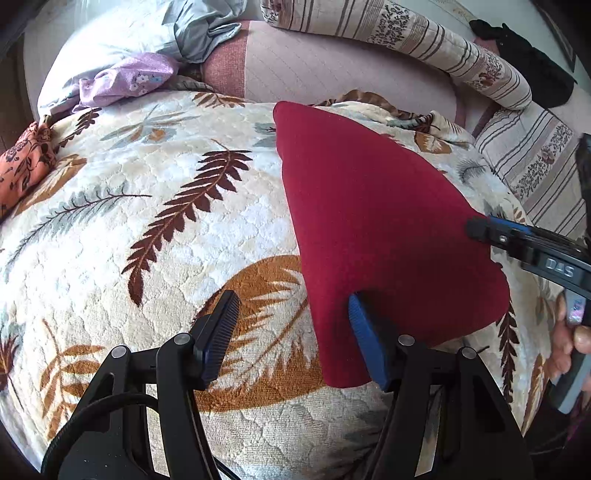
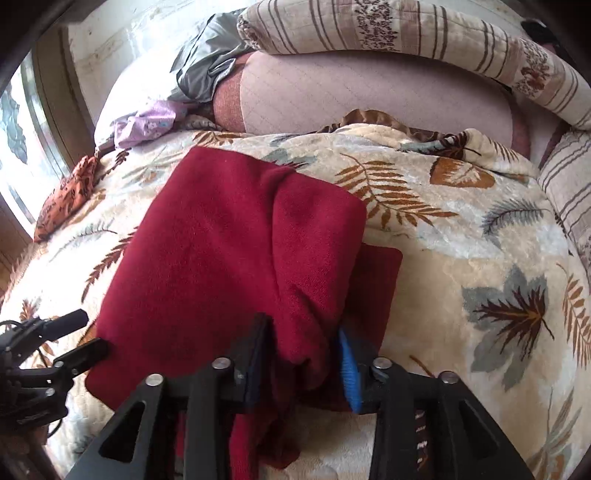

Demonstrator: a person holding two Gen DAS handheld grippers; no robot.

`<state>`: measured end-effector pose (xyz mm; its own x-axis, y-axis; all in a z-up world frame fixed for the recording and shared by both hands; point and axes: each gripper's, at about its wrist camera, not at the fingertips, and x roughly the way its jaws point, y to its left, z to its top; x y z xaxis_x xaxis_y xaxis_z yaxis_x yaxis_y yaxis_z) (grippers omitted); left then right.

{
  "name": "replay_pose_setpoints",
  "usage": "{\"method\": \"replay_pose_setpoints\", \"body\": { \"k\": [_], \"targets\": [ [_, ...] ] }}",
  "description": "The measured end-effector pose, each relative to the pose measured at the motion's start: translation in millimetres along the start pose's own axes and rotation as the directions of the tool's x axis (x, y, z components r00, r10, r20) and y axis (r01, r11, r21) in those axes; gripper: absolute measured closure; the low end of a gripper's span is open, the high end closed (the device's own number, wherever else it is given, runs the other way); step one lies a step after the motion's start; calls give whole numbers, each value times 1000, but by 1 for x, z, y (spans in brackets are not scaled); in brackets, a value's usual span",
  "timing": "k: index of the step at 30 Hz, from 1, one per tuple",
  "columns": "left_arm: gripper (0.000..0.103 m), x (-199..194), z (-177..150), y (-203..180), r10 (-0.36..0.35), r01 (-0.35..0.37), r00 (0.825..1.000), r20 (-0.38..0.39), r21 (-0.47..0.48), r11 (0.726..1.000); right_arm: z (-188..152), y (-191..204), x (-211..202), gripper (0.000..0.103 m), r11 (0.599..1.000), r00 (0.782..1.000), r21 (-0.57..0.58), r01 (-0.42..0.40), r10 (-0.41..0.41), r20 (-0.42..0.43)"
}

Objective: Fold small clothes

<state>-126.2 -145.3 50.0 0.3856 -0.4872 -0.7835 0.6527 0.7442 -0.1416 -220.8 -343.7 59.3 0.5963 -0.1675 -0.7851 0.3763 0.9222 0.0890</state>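
A dark red fleece garment (image 1: 373, 229) lies folded on a leaf-patterned blanket (image 1: 155, 229). My left gripper (image 1: 291, 332) is open at the garment's near left corner; its blue right finger (image 1: 365, 343) touches the red edge, its left finger rests over bare blanket. My right gripper (image 2: 303, 354) has its jaws closed on a bunched fold of the red garment (image 2: 221, 251) at its near edge. It also shows at the right of the left wrist view (image 1: 480, 227), at the garment's right side. The left gripper appears at the lower left of the right wrist view (image 2: 74, 332).
An orange patterned cloth (image 1: 26, 166) lies at the blanket's left edge. A lilac floral cloth (image 1: 129, 79) and a grey garment (image 1: 199, 33) lie at the back left. A striped bolster pillow (image 1: 424, 48) runs along the back right.
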Motion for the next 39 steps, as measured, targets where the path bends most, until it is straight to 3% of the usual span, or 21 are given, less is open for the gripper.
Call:
{"method": "replay_pose_setpoints", "body": {
  "k": [3, 6, 8, 12, 16, 22, 25, 26, 29, 32, 36, 39],
  "targets": [
    [41, 3, 1, 7, -19, 18, 1000, -17, -37, 999, -4, 11, -30, 55, 993, 992, 11, -117, 117, 51],
    [41, -2, 3, 15, -28, 27, 1000, -11, -66, 997, -17, 36, -46, 55, 959, 959, -41, -280, 281, 39],
    [41, -8, 5, 20, -10, 11, 1000, 15, -83, 997, -25, 58, -46, 55, 950, 955, -108, -294, 298, 14],
    [41, -12, 5, 32, 15, -12, 1000, 27, -115, 993, -37, 92, -23, 67, 944, 973, -239, -228, 230, -21],
    [41, -13, 5, 32, 9, -5, 1000, 28, -122, 993, -62, 93, 14, 72, 938, 987, -317, -138, 101, -128],
    [41, -20, 7, 16, -26, 32, 997, 73, -77, 997, -53, 78, -11, 72, 956, 979, -222, -192, 171, -112],
    [41, -18, 6, 6, -49, 52, 996, 69, -46, 998, -33, 70, -24, 69, 965, 977, -153, -213, 209, -47],
    [41, -16, 5, 2, -49, 51, 997, 61, -32, 998, -24, 66, -24, 63, 972, 981, -134, -195, 194, -15],
    [41, -6, -2, -10, -36, 36, 999, 19, 13, 999, 4, 54, -13, 62, 991, 992, -65, -113, 116, 40],
    [40, 4, -11, -17, 1, -1, 1000, 2, 56, 998, 32, 37, 21, 62, 996, 996, 8, -90, 90, 28],
    [35, 13, -12, -13, -25, 25, 1000, -7, 27, 999, 49, 19, 64, 62, 1000, 1000, 14, -2, 3, -18],
    [34, 18, -11, -13, -21, 21, 1000, -14, 18, 1000, 49, 5, 75, 61, 998, 1000, 49, -26, 26, -13]
  ]
}}
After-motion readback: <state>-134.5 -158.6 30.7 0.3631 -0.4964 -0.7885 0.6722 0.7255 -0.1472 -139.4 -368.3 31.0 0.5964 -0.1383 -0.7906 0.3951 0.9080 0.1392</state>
